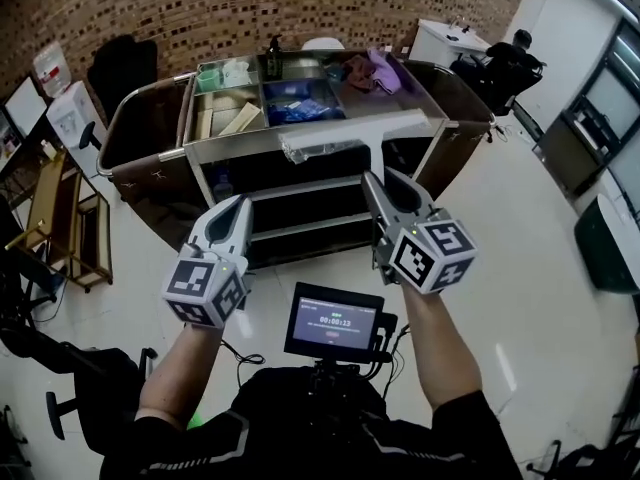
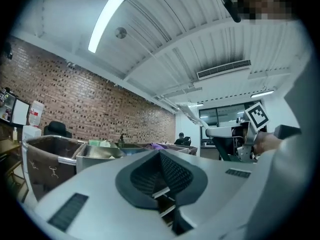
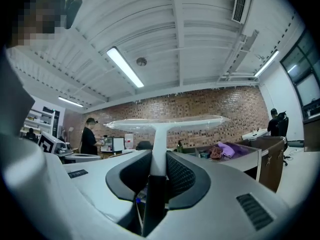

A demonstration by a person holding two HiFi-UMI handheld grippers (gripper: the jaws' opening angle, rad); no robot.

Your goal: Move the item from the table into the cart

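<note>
A white T-shaped item [image 1: 360,133] wrapped in clear plastic, a long flat bar on a handle, is in the air just before the cart [image 1: 230,146]. My right gripper [image 1: 378,183] is shut on its handle. In the right gripper view the handle [image 3: 158,144] rises between the black pads and the bar spreads across above them. My left gripper [image 1: 240,205] is level beside it, to the left, with its jaws closed on nothing; its pads [image 2: 150,176] meet at the tip. The steel cart stands directly ahead, its top tray split into compartments.
The cart's tray holds a purple cloth [image 1: 385,68], blue packs [image 1: 295,103] and flat boxes [image 1: 225,118]; dark bags hang at both ends. A wooden shelf [image 1: 60,218] stands at the left, and a seated person [image 1: 515,53] at the back right. A standing person [image 3: 90,136] is off to the side.
</note>
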